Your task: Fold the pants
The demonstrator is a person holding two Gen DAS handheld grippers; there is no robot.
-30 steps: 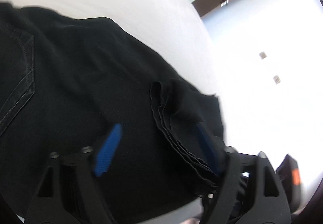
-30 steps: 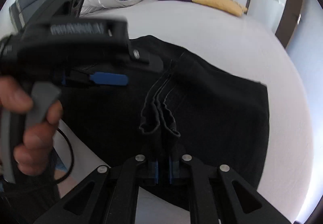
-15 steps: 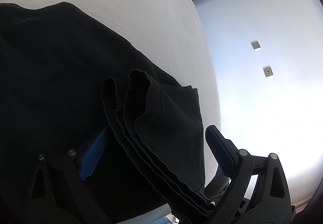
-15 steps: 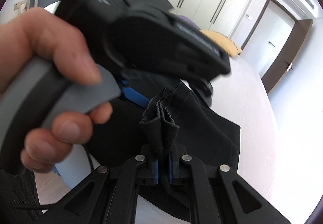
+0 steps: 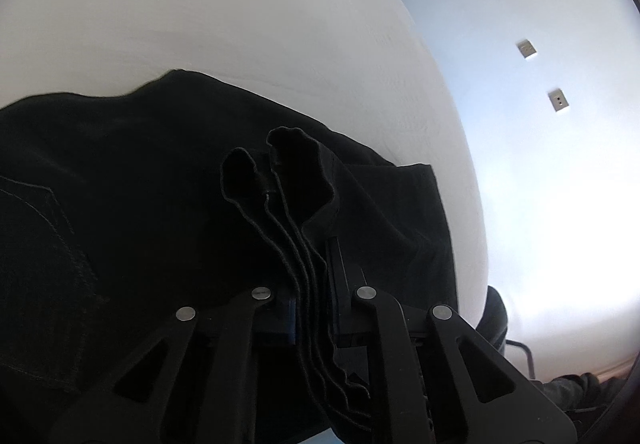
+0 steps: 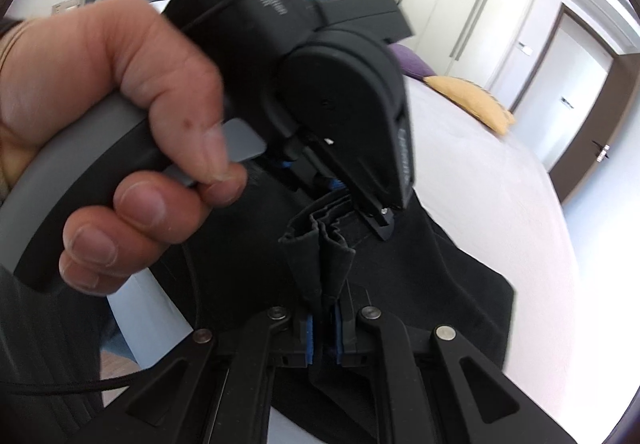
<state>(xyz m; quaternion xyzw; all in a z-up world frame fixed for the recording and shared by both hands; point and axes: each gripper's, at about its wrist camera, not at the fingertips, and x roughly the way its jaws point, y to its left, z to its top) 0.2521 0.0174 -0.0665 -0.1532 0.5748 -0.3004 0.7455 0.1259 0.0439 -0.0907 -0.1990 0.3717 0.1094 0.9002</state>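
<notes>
Black pants (image 5: 120,211) lie on a white bed (image 5: 200,23), partly folded. My left gripper (image 5: 312,308) is shut on the stacked layered edge of the pants (image 5: 296,244), which bunches up between its jaws. My right gripper (image 6: 324,328) is shut on the same bunched edge of the pants (image 6: 320,256), a short way along it. In the right wrist view the left gripper body (image 6: 320,83) and the hand holding it fill the upper left, close above the fabric. The rest of the pants (image 6: 440,284) spreads to the right on the bed.
The bed's near edge (image 6: 140,308) is at the lower left of the right wrist view, with floor below. A yellow pillow (image 6: 472,103) and a purple pillow (image 6: 412,61) lie at the far side. Wardrobes (image 6: 460,3) and a door (image 6: 580,83) stand behind.
My left gripper, open one second ago, has moved over the bunched pants edge and shut on it. The right gripper has stayed shut on the edge and lifted it.
</notes>
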